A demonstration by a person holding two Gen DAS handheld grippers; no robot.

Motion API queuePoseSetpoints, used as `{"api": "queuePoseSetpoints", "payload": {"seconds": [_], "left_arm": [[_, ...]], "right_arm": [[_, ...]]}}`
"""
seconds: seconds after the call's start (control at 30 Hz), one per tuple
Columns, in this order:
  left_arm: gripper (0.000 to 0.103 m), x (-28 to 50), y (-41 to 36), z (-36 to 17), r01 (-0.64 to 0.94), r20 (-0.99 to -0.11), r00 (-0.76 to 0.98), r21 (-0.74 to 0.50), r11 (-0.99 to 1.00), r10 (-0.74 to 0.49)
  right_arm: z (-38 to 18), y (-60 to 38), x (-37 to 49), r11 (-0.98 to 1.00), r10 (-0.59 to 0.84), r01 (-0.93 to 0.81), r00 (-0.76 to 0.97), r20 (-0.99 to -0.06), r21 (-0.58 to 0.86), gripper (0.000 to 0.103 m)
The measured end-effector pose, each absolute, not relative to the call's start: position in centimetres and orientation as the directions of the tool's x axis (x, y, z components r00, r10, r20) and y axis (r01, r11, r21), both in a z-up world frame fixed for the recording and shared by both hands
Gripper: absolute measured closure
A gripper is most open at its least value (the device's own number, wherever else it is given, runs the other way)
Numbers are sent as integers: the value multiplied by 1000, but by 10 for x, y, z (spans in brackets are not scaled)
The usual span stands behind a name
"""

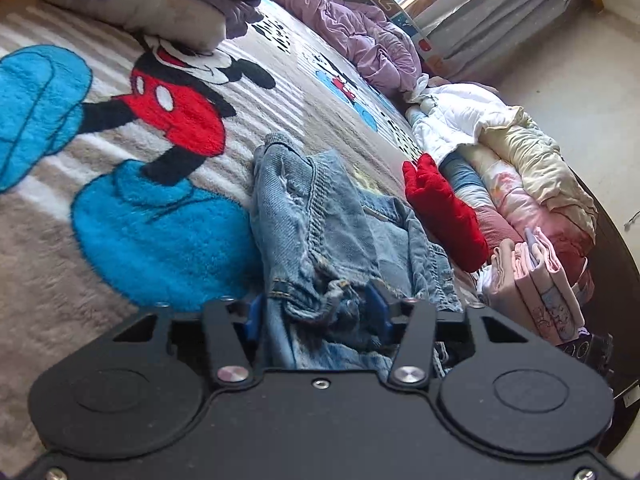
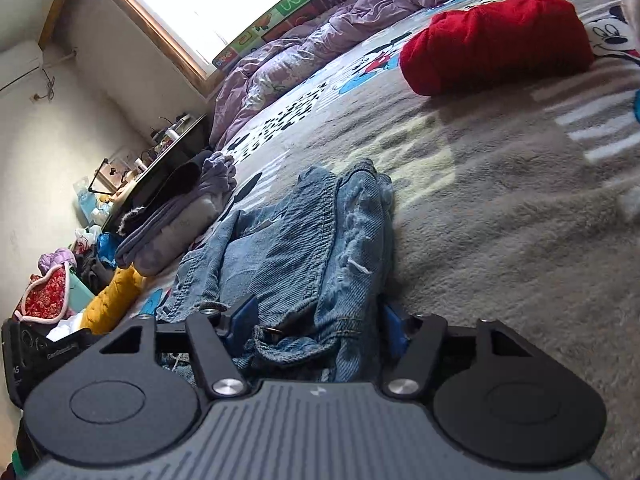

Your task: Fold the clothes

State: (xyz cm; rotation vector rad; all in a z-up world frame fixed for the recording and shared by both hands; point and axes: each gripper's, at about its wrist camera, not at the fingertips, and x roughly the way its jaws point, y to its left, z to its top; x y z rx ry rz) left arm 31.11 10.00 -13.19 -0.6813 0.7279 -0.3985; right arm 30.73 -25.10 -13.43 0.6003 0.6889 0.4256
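Note:
Light-blue ripped jeans lie crumpled and roughly doubled lengthwise on a cartoon-mouse fleece blanket. My left gripper is open, its blue fingers straddling the bunched waistband with a belt loop. In the right wrist view the jeans stretch away from me. My right gripper is open wide around their near waist edge, low on the blanket. How firmly the denim touches the pads is hidden.
A red knit garment lies beyond the jeans. Folded pink clothes and piled quilts line the bed edge. A purple duvet runs along the window side. A pillow with dark clothes and a cluttered side table sit left.

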Motion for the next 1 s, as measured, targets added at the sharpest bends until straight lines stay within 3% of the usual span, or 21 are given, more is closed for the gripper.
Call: {"api": "queuePoseSetpoints", "payload": {"seconds": [0.07,0.27,0.6,0.63,1.0], "left_arm": [[64,313,100,-130,109,-457,688,-703,703,-564],[74,317,99,-126,134,-407,690,-741,658,-599],[76,334,87,-106,215,-311,682,-780,588,-662],[76,339,83,-101,230,-303,678,-778,585,-670],[76,426,20,-46,419,-212,620,-724,548,-755]], "right_arm": [[-135,-254,310,735,562,-167,692,-453,657,52],[-139,-265,314,655,610,-155,687,-396,740,66],[-118,-295,314,540,619,-191,751,-232,820,71],[-114,-299,315,537,612,-199,761,-216,820,77],[-102,-358,344,458,501,-185,862,-81,870,77]]}}
